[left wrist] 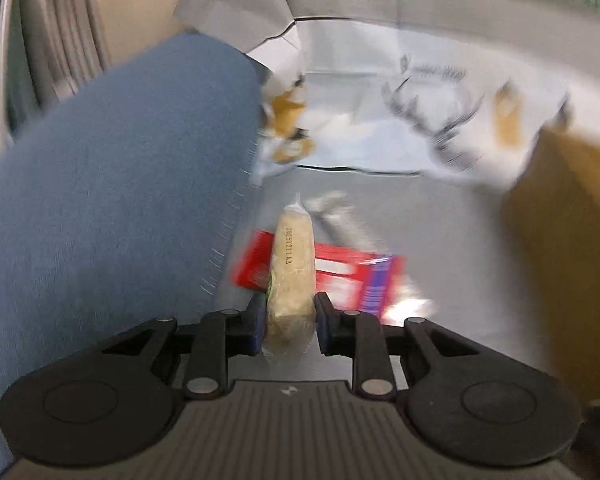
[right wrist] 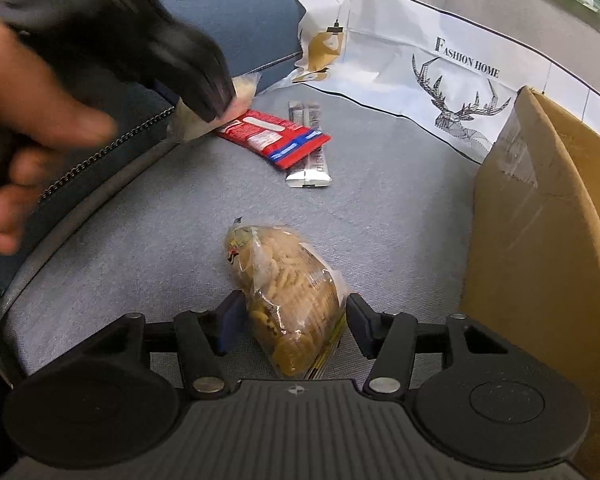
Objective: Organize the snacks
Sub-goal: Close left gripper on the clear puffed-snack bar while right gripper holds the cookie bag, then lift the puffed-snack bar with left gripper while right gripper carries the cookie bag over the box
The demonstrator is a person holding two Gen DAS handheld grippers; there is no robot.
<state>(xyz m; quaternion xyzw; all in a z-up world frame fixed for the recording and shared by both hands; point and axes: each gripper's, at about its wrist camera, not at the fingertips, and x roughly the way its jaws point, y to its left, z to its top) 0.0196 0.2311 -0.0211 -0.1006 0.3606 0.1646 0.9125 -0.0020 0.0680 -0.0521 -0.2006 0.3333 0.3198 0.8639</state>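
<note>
While cardboard box (right wrist: pixel 540 216) stands near, left jaws grip pale packet (left wrist: pixel 290 280), right jaws grip biscuit bag (right wrist: pixel 296 304).

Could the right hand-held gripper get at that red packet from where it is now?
Probably not yet: the right hand-held gripper has a cookie bag between its fingers, and the left hand-held gripper hovers by the red packet.

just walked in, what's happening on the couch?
A person works a handheld gripper in each hand, sorting snacks on a grey cushion. The left gripper has a pale wrapped snack between its fingers. The right gripper straddles a clear bag of cookies. A red packet and a silver stick lie loose; a cardboard box stands to the right.
</note>
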